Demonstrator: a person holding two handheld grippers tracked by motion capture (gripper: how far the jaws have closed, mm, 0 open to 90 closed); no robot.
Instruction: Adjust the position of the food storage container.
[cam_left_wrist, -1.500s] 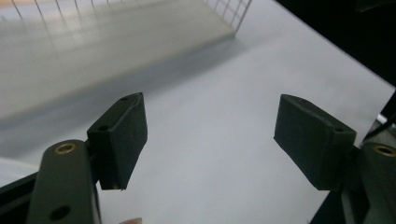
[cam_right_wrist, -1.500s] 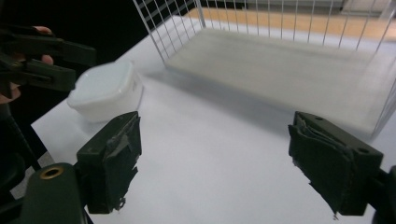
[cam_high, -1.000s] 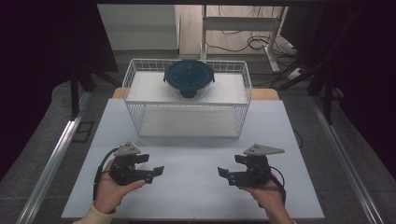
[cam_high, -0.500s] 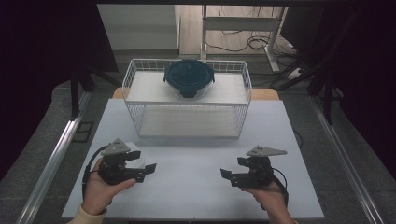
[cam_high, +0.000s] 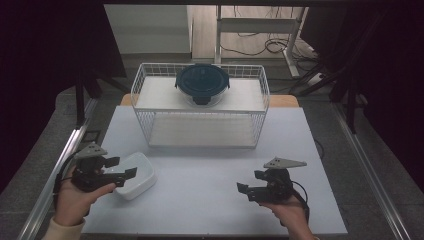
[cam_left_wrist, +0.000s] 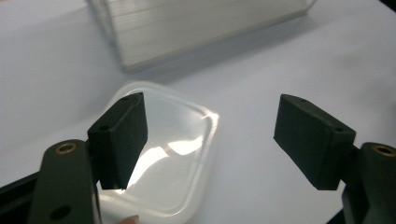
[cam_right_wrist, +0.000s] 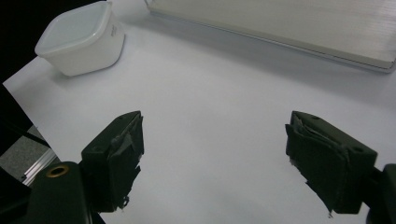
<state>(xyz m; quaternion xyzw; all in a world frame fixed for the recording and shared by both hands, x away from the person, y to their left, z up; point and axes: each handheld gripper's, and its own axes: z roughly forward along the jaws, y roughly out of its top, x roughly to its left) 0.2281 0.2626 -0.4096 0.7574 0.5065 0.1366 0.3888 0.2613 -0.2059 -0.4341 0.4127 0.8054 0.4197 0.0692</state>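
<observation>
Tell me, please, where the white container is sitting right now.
In the high view the white container sits on the table's near-left part, right beside the open left gripper and in front of the wire basket.

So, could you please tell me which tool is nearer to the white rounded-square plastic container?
Left. The left tool hangs directly over the white rounded-square plastic container, jaws open; the right tool sits well across the white table, also open.

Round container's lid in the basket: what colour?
Dark blue lid, clearest in the high view.
</observation>
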